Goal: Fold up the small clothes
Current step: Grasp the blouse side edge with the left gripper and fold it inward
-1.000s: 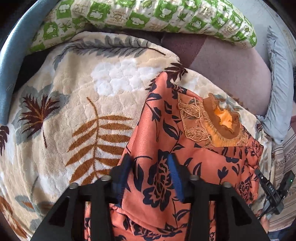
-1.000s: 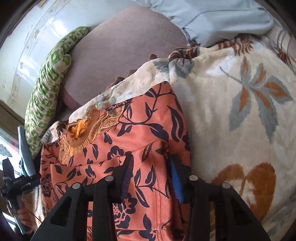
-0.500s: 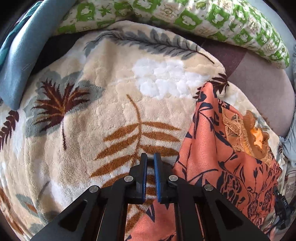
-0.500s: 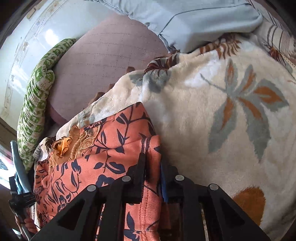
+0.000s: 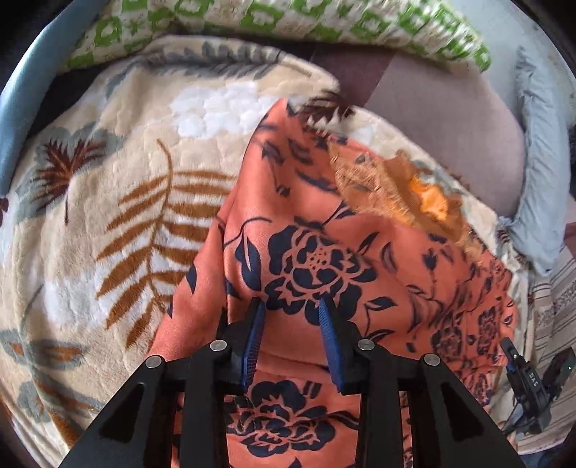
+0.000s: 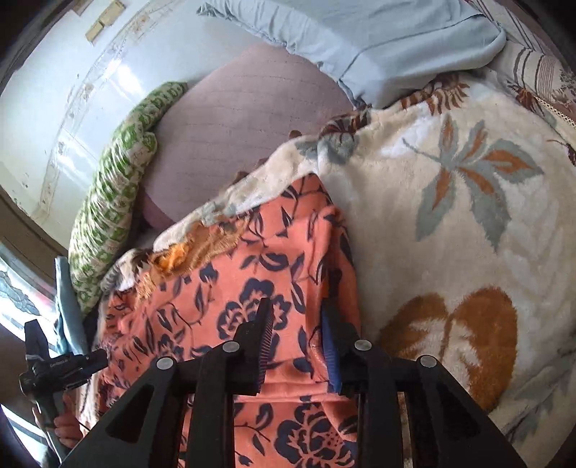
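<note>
A small orange garment with dark blue flowers and a gold embroidered neckline (image 5: 396,187) lies on a cream leaf-patterned blanket (image 5: 118,172). In the left wrist view the garment (image 5: 324,223) fills the centre and right. My left gripper (image 5: 291,306) is open, its blue pads resting over the cloth near its left side, holding nothing. In the right wrist view the garment (image 6: 259,266) lies at centre left on the blanket (image 6: 468,216). My right gripper (image 6: 297,309) is open over the garment's right edge, holding nothing.
A green and white patterned pillow (image 5: 288,21) and a mauve cushion (image 5: 442,104) lie at the back. A pale blue cloth (image 6: 378,39) lies beyond the blanket. The other gripper shows at the frame edge in the left wrist view (image 5: 529,381) and the right wrist view (image 6: 54,367).
Half a second ago both grippers were shut, the right one on the garment's edge. Now both are open and sit over the garment, which lies folded narrower.
</note>
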A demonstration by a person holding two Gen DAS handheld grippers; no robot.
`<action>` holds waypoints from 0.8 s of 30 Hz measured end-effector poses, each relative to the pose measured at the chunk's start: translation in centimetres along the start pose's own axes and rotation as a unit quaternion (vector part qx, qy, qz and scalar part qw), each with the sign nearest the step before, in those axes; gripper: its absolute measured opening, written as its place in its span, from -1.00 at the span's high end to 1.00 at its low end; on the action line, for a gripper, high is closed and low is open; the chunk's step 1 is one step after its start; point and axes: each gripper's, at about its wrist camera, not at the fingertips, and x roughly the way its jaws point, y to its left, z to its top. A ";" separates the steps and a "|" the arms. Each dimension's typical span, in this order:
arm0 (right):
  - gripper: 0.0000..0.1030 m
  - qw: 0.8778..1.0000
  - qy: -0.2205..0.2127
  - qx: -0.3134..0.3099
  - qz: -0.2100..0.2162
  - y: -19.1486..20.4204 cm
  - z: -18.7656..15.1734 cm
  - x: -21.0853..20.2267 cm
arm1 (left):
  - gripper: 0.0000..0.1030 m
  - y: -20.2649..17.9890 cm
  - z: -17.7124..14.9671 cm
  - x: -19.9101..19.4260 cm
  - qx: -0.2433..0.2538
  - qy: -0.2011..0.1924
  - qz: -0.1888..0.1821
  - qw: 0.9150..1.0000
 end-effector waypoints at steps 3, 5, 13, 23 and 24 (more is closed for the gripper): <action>0.61 1.000 0.003 -0.010 -0.018 -0.4 0.0 -0.4 | 0.65 0.1 0.1 -0.2 -0.006 -0.007 0.007 1.000; 0.48 1.000 -0.006 0.000 -0.006 -0.7 0.1 -2.0 | 0.64 0.7 -0.1 -1.3 -0.016 0.003 -0.014 1.000; 0.11 0.998 0.004 0.034 0.044 -3.6 -4.8 -9.6 | 0.12 7.0 -5.4 -7.7 -0.028 0.019 -0.059 0.998; -0.08 0.995 0.066 0.054 0.056 -7.3 -15.9 -15.8 | -0.02 17.2 -13.9 -13.6 -0.084 0.041 -0.094 0.991; -0.08 0.994 0.072 0.053 0.058 -7.4 -16.8 -16.0 | -0.03 18.0 -14.6 -14.2 -0.084 0.045 -0.091 0.991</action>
